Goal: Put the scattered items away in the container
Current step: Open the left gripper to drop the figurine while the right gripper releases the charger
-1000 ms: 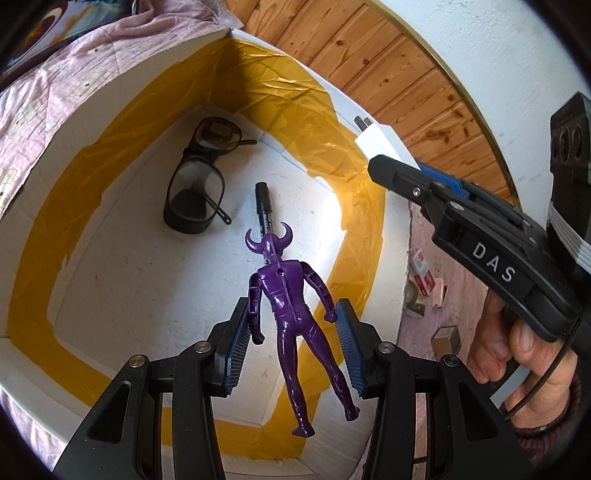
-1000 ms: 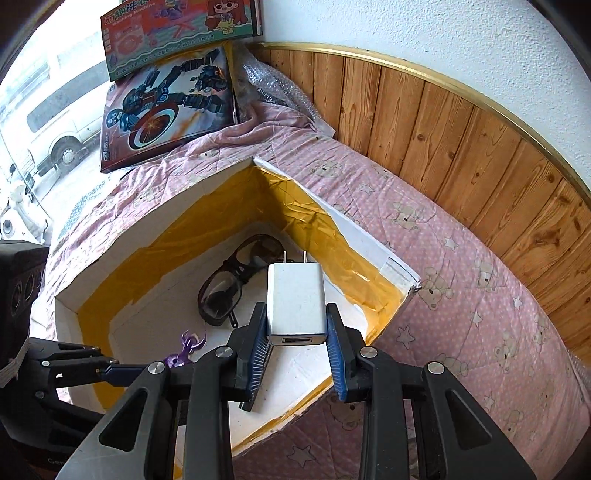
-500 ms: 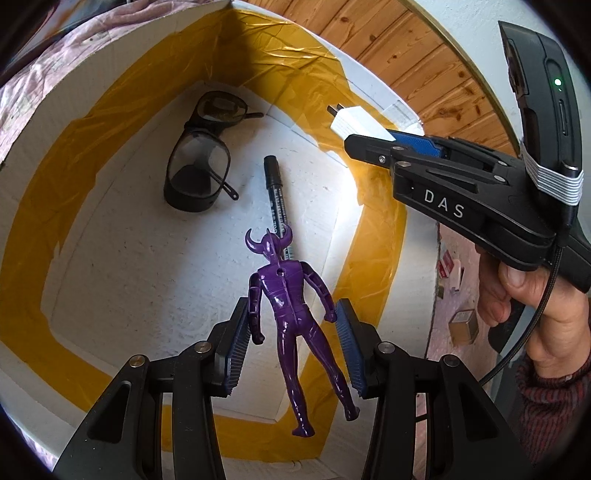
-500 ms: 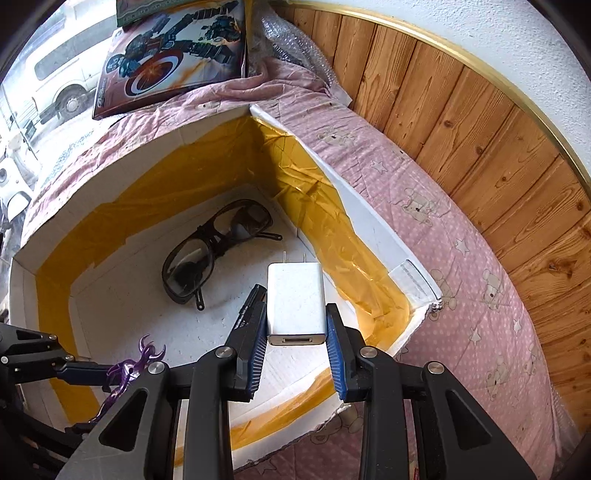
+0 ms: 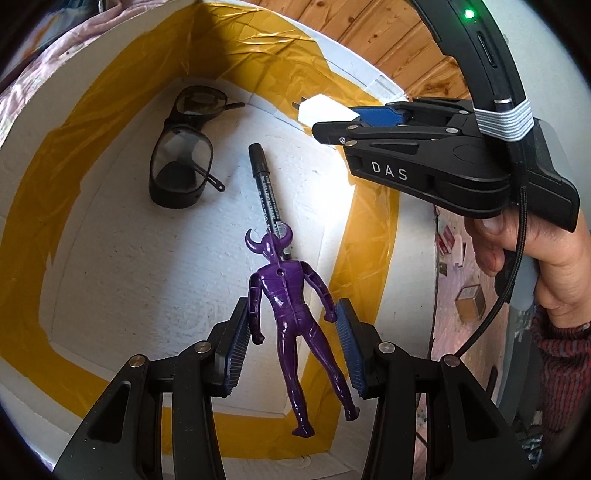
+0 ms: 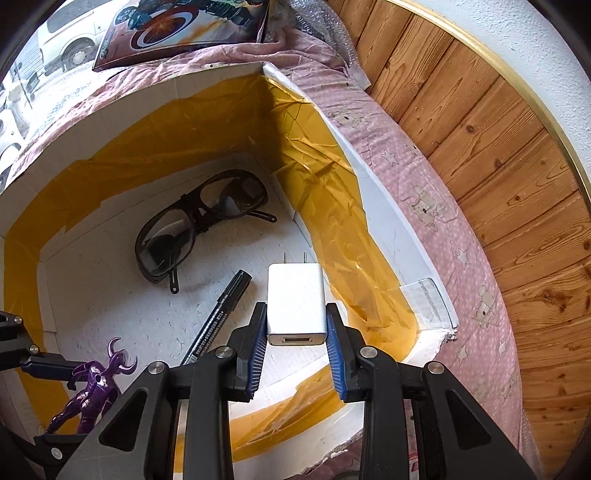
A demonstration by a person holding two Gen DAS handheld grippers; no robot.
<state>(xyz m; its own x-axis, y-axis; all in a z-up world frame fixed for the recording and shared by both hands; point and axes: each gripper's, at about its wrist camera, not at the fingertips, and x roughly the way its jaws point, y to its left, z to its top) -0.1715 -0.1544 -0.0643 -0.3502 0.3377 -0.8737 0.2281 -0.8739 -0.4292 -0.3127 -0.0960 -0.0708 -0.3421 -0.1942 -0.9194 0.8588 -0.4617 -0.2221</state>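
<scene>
Over the box (image 6: 384, 218), hand-held grippers clamp a figure (image 5: 291, 295) and a charger (image 6: 296, 302).

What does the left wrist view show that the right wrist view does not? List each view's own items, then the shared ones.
Only the left wrist view shows the person's right hand on the right gripper's handle, and small boxes outside the container.

Only the right wrist view shows the toy box on the pink bedsheet, the white vehicle outside, and the charger's USB port.

Both show the white container with yellow tape, the glasses, the marker, the purple figure held by the left gripper, and the white charger held by the right gripper.
</scene>
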